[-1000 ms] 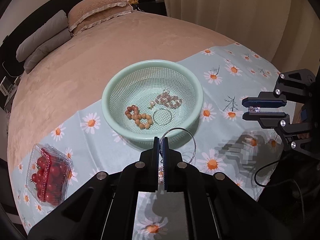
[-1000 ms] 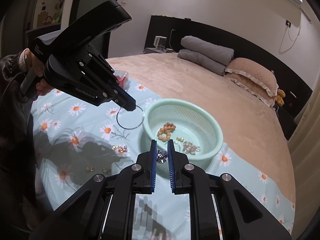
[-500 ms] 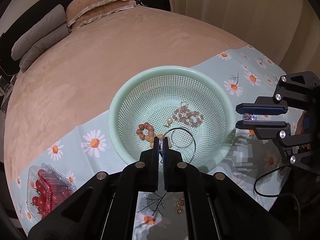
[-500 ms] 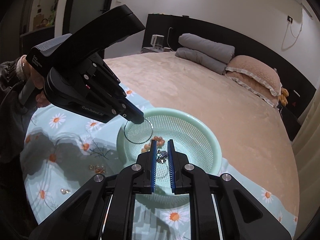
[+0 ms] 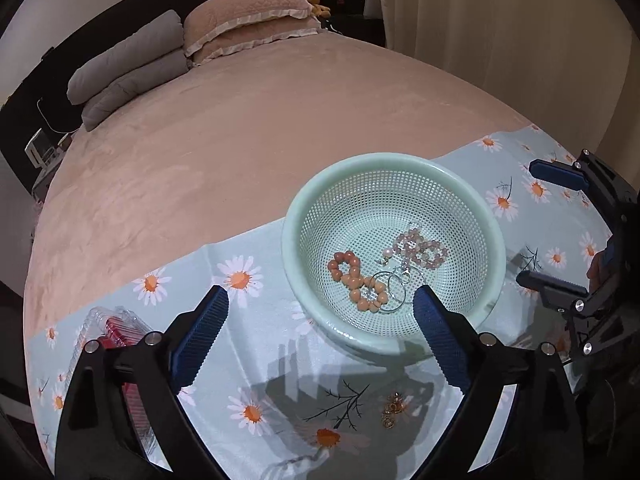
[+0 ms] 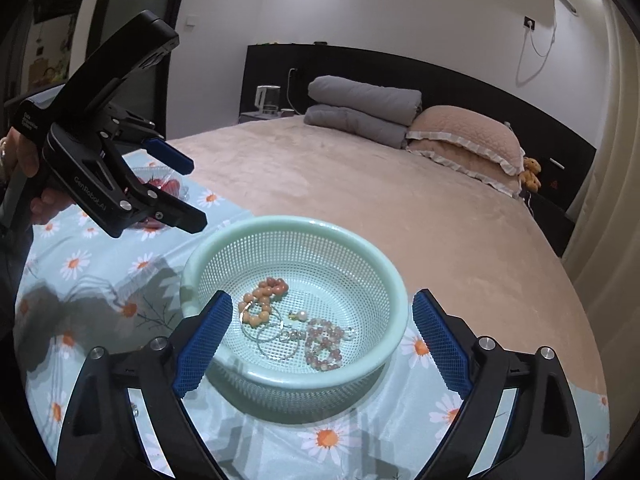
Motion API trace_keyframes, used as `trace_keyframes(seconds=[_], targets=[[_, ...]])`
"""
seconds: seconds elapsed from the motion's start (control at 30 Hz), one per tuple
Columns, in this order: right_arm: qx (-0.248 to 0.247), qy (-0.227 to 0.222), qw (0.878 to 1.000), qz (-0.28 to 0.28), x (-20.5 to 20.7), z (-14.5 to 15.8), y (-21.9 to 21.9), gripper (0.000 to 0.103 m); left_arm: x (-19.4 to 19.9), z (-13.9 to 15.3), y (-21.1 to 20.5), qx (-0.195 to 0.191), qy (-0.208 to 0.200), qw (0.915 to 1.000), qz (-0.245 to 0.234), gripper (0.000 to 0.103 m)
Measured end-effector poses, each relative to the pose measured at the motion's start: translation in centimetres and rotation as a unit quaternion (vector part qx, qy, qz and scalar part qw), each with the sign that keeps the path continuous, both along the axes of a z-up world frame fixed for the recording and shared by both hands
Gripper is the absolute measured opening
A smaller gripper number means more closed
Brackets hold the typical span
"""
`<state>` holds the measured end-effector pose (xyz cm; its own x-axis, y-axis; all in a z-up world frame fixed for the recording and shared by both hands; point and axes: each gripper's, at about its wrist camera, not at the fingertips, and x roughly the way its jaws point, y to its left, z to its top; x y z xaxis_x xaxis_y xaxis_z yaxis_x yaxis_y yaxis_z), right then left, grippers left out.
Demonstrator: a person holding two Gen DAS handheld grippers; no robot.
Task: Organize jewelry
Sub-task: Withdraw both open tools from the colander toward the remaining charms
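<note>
The left gripper is seen with its jaws spread wide and nothing held between them; its blue-padded fingers are positioned low in the left wrist view, just in front of the near rim of the basket. The right gripper is likewise fully parted and empty, its fingers straddling the near rim of the same basket in the right wrist view. The mint-green mesh basket is located right of centre in the left wrist view, resting on a daisy-print cloth spread over a bed. Inside the basket are found an orange bead bracelet, a pink bead bracelet, a thin silver hoop lying partly over the orange beads, and a pearl earring between the two bracelets. A small gold-coloured piece of jewelry is noted on the cloth outside the basket, near the bottom of the frame between the left gripper's fingers. A clear clamshell of red fruit is recorded at lower left, partly hidden by the gripper body. Grey and pink pillows are observed at the upper left.
</note>
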<state>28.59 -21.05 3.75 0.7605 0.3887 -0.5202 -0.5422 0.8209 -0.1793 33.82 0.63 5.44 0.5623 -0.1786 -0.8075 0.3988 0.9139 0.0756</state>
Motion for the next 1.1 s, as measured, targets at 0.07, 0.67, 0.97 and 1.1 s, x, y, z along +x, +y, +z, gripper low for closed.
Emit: trace_keyframes(seconds=[0.07,0.67,0.97,1.1], targets=[[-0.005,0.002,1.000,0.007,-0.7,0.0,0.3,0.087,-0.7,-0.1,0.4,0.006,0.002,1.0000,0.003,0.095],[-0.036,0.079,0.989,0.122,-6.9,-3.8,4.3,0.086,-5.0,-6.3,2.0,0.007,0.064,0.9979,0.009,0.096],[-0.020,0.131,0.982,0.134,-7.8,-7.6,5.0,0.084,-5.4,-10.5,1.2,0.003,0.100,0.9950,0.007,0.093],[-0.002,0.146,0.980,0.133,-7.4,-8.4,4.8,0.078,-5.6,-12.0,0.9,0.001,0.115,0.9934,0.002,0.089]])
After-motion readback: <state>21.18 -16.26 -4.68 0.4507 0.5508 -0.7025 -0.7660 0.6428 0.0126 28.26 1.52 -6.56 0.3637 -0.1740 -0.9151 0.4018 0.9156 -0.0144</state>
